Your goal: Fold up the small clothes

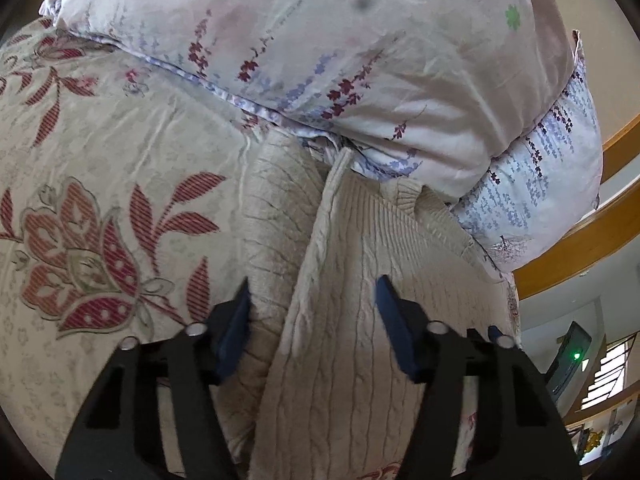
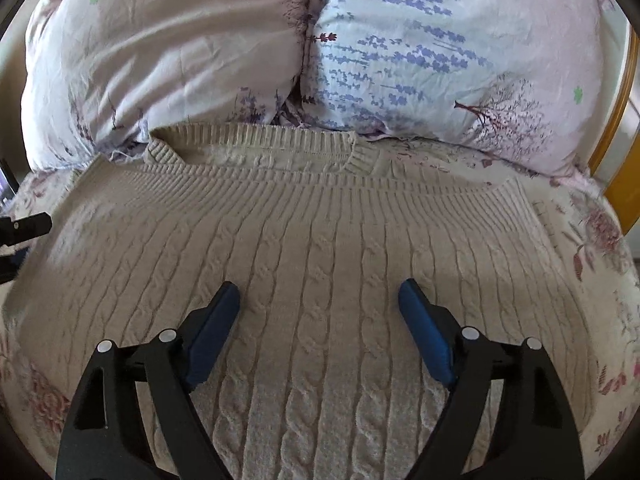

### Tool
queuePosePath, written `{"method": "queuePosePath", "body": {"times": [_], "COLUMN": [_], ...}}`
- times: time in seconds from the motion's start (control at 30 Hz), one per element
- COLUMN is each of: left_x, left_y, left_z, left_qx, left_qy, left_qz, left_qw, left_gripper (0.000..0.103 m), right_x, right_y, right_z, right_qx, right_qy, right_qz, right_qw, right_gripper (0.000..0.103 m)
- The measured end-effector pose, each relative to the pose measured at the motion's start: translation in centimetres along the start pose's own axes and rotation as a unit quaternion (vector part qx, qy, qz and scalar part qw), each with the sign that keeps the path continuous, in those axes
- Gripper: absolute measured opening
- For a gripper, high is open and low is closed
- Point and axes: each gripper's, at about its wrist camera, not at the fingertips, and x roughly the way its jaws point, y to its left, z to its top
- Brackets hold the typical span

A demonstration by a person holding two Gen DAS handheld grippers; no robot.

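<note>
A cream cable-knit sweater [image 2: 320, 232] lies flat on the bed, its ribbed collar [image 2: 256, 140] toward the pillows. In the left wrist view the sweater [image 1: 344, 288] shows its side edge, with a sleeve [image 1: 276, 216] lying alongside it on the sheet. My left gripper [image 1: 312, 296] hangs low over that edge. Its blue pads stand apart with knit fabric between them, and neither visibly presses on it. My right gripper [image 2: 318, 294] is open over the middle of the sweater's body with nothing pinched. A black part of the left gripper [image 2: 24, 228] shows at the right wrist view's left edge.
Two floral pillows [image 2: 168, 56] [image 2: 440, 60] lie just behind the collar. The bed sheet [image 1: 100, 168] is cream with red flower prints. A wooden bed frame [image 1: 592, 240] curves along the right side, and a device with a green light [image 1: 572, 354] stands beyond it.
</note>
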Motion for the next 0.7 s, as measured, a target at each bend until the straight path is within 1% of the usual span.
{"method": "queuePosePath", "body": {"times": [0.03,0.1,0.13,0.2,0.3,0.37,0.53,0.63,0.7], "left_x": [0.1,0.3,0.4,0.5,0.1,-0.6,-2.4,-2.7,-2.6], "left_y": [0.0,-0.1,-0.1,-0.1,-0.4,-1.5,-5.7,-8.0,-9.4], "left_z": [0.0,-0.1,-0.1,0.0,0.2,0.5,1.0,0.9,0.6], "left_qx": [-0.003,-0.009,-0.011,-0.018,-0.031,-0.026,0.009,0.031,0.043], "left_qy": [0.002,0.004,0.005,0.008,0.003,-0.008,-0.035,-0.042,-0.042], "left_qz": [-0.003,-0.006,-0.008,-0.013,-0.044,-0.069,-0.126,-0.154,-0.165], "left_qw": [1.0,0.9999,0.9999,0.9997,0.9985,0.9972,0.9913,0.9867,0.9844], "left_gripper": [0.051,0.043,0.04,0.022,0.019,0.018,0.017,0.016,0.016], "right_x": [0.1,0.0,0.0,0.0,0.1,0.2,0.2,0.2,0.2], "right_y": [-0.1,-0.3,-0.3,-0.3,-0.3,-0.3,-0.2,-0.2,-0.2], "right_z": [0.0,0.0,0.0,0.0,0.0,0.1,0.2,0.2,0.3], "right_qx": [0.001,0.001,0.0,-0.001,-0.001,-0.001,-0.002,-0.003,-0.005], "right_qy": [0.001,0.002,0.002,0.003,0.006,0.008,0.011,0.011,0.011], "right_qz": [0.002,0.003,0.002,0.001,0.002,0.002,0.003,0.003,0.003], "right_qw": [1.0,1.0,1.0,1.0,1.0,1.0,1.0,1.0,1.0], "right_gripper": [0.085,0.085,0.085,0.085,0.085,0.086,0.086,0.086,0.086]}}
